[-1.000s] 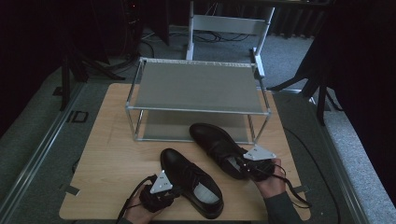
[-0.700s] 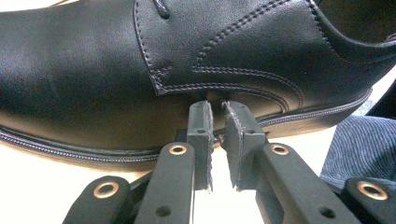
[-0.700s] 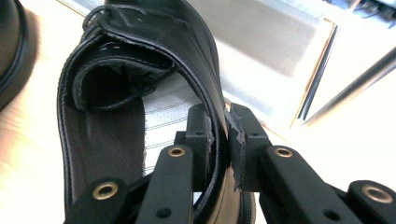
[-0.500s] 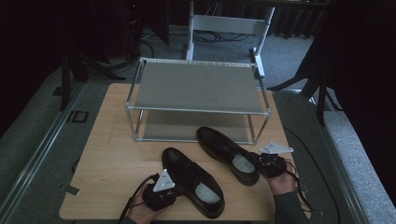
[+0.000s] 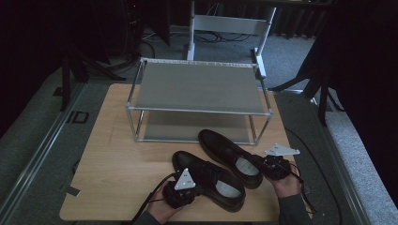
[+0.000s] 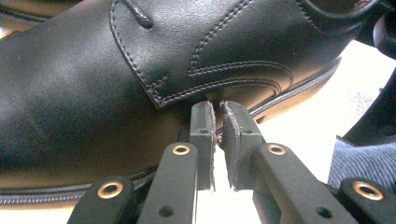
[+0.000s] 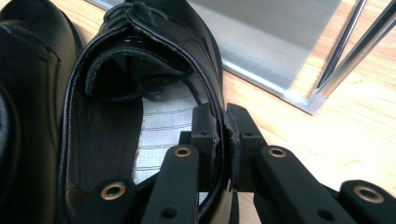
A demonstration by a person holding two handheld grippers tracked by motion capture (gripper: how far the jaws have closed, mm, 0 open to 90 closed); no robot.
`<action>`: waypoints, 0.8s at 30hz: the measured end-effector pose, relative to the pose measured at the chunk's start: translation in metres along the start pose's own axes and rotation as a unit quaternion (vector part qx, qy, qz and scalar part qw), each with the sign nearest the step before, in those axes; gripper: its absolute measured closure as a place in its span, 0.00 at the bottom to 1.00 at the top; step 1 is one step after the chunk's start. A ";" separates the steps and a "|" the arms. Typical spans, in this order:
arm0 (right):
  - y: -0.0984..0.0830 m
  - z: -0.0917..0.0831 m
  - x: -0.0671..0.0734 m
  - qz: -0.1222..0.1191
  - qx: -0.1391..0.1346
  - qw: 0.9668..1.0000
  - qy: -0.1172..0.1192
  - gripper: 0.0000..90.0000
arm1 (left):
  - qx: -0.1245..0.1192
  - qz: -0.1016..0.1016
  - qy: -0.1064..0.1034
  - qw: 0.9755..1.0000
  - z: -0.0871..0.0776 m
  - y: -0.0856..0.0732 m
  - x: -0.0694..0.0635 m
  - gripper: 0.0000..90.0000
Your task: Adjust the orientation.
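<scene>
A two-tier metal shoe rack (image 5: 197,93) stands on the wooden table (image 5: 117,164), ahead of both grippers, its shelves bare. Between it and the grippers lie two black leather dress shoes, side by side and angled toward the rack.

The right shoe (image 5: 230,157) lies straight ahead of the right gripper (image 5: 274,166). In the right gripper view the jaws are nearly closed and pinch the shoe's collar wall (image 7: 223,126), one jaw inside against the lining, one outside. The rack's lower shelf (image 7: 261,37) sits just beyond the toe.

The left shoe (image 5: 209,180) lies just ahead of the left gripper (image 5: 185,190). That gripper's jaws are almost together, their tips (image 6: 215,122) against the shoe's side, with no leather visibly between them.

The step in hand looks like shelving the right shoe. The next move probably calls for lifting it by the collar and carrying it forward, toe first, onto a shelf, keeping the pinch firm so the heavy toe does not swing down.
</scene>
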State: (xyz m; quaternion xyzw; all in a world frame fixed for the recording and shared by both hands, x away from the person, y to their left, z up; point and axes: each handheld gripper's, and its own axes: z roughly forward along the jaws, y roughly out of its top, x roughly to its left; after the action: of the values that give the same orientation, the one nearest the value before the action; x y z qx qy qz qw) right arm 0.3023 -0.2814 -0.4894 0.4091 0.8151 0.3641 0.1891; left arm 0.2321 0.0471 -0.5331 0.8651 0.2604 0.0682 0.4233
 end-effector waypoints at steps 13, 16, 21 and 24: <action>0.002 0.001 0.001 0.012 -0.003 1.000 0.009 0.92 | 0.012 0.039 -0.045 0.998 0.024 0.014 -0.010 0.93; 0.002 0.002 0.001 0.014 -0.003 1.000 0.009 0.92 | 0.017 0.045 -0.057 0.997 0.032 0.016 -0.016 0.93; 0.002 0.003 0.000 0.023 -0.007 1.000 0.013 0.92 | 0.023 0.051 -0.062 0.997 0.037 0.017 -0.019 0.93; 0.003 0.007 -0.001 0.035 -0.015 0.999 0.023 0.92 | 0.025 0.053 -0.063 0.996 0.035 0.017 -0.019 0.93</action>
State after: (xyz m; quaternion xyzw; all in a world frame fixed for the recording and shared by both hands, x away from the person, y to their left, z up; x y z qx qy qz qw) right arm 0.3088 -0.2779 -0.4917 0.4255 0.7993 0.3918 0.1632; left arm 0.2343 0.0040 -0.5403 0.8905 0.1885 0.0299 0.4129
